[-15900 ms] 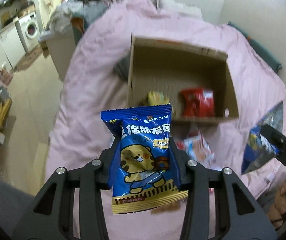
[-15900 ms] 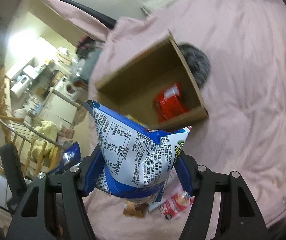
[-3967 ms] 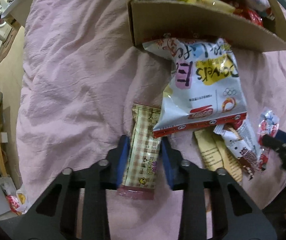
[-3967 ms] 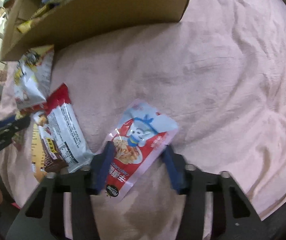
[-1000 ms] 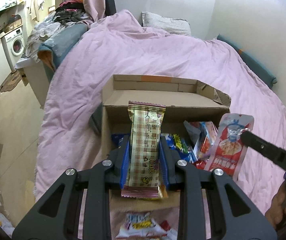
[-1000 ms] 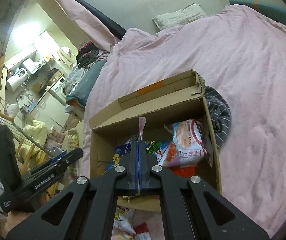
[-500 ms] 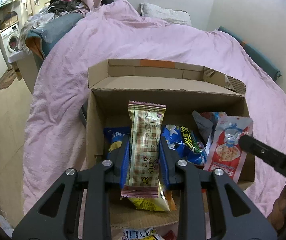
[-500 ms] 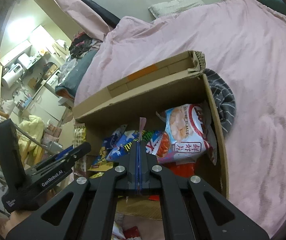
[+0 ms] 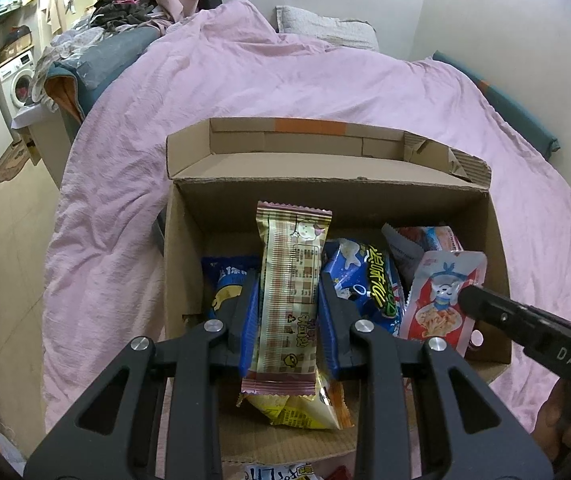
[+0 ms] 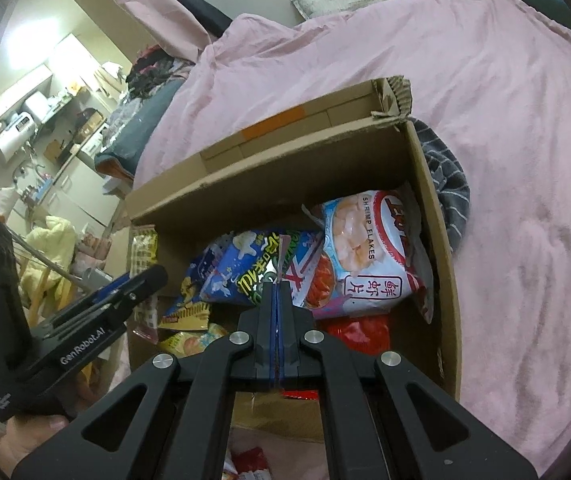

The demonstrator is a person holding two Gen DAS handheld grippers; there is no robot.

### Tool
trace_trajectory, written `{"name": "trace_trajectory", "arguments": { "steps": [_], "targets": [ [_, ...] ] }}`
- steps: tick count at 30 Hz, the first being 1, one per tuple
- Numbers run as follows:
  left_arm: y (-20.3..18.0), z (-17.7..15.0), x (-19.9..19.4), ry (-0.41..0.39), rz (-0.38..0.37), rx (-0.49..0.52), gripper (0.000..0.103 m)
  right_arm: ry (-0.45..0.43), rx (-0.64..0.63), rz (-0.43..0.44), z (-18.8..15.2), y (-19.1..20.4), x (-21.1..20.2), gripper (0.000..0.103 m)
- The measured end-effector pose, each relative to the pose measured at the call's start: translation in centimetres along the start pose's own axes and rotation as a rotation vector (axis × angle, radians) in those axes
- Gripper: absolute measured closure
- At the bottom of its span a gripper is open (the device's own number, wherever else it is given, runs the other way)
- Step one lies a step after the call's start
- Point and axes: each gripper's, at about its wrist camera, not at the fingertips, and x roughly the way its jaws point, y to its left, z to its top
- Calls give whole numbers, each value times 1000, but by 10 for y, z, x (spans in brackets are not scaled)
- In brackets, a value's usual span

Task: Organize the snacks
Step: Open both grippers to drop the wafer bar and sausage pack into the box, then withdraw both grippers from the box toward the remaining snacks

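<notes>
The left hand-held gripper (image 9: 288, 300) tilts steeply downward, its blue-padded jaws clamped on the sides of a long wrapped bar (image 9: 290, 300) held upright. The right hand-held gripper (image 10: 276, 292), tilted downward alike, has its jaws pressed nearly together on a thin flat pouch (image 9: 441, 298). Part of a hand (image 10: 37, 436) grips the left handle.

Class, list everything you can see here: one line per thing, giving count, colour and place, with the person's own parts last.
Box: 1, brown, on bed.
Bed cover: 1, pink, under box.
Wafer bar: 1, beige check, in left gripper.
Pouch: 1, red and white, in right gripper.
Shrimp flakes bag: 1, white and red, in box, right.
Blue bag: 1, in box.
Pillow: 1, grey, far end.
Left gripper: black, shut on bar.
Right gripper: black, shut on pouch.
</notes>
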Motion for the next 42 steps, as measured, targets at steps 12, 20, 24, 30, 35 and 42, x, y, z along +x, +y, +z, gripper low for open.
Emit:
{"name": "trace_trajectory", "arguments": {
  "steps": [12,20,24,30,35,42],
  "targets": [
    [0,-2,1,10,1,4,78,20,21,-5,-2,-6,1,98],
    [0,-1,-2,-9,9,6,51,27,13,-10,-2,-5,2,97],
    [-2,-2,-4,-12,-11,20,38,19,13,-20,1,-6,0,97],
    [0,0,-9,-37,30,9,25,-32,2,-27,4,-5,-10,86],
    [5,0,-14,-64,44,-14,18,-65,23,-25,6,-10,-15,37],
    [11,-2,-19,-62,56,-37,17,-56,60,1,6,-15,-18,35]
  ]
}}
